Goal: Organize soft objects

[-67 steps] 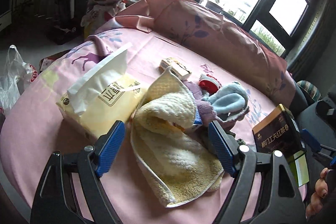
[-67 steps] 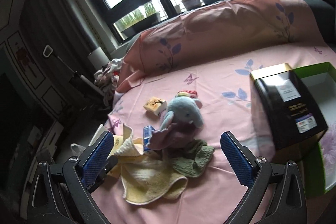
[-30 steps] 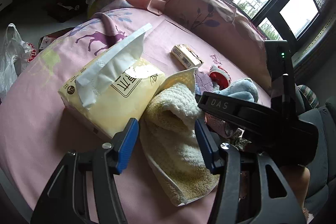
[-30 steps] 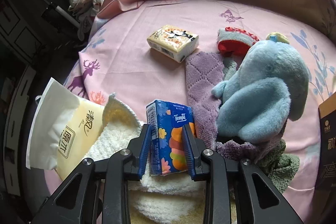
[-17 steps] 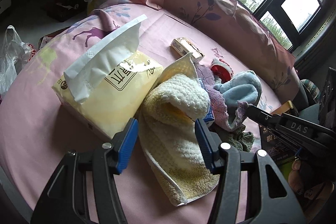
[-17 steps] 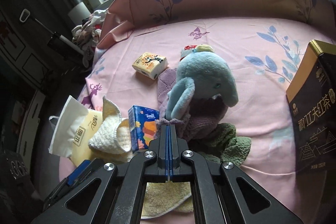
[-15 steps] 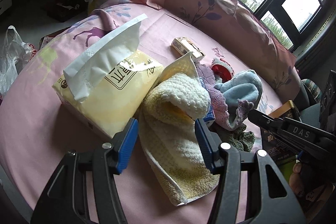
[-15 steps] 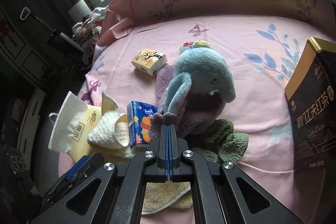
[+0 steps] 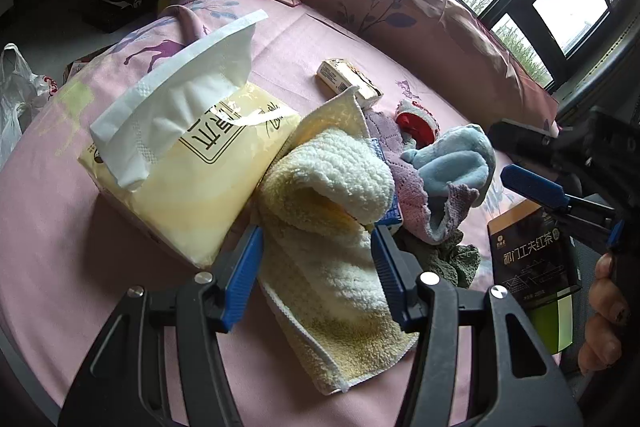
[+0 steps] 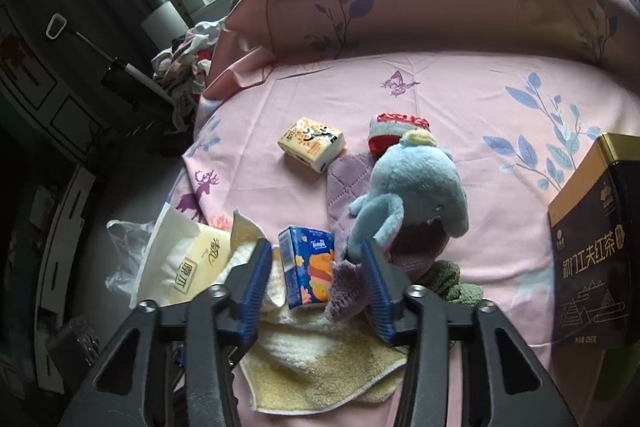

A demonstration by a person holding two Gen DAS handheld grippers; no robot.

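On a pink bedspread (image 10: pixel 460 99) beneath dark-framed windows, the right gripper (image 10: pixel 316 285) spreads its empty jaws above a blue tissue pack (image 10: pixel 308 267), while the left gripper (image 9: pixel 316 265) hangs open over the yellow towel (image 9: pixel 332 247), apparently awaiting sorting

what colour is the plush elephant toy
Light blue, with a small yellow tuft on its head; the plush elephant shows best in the right wrist view.
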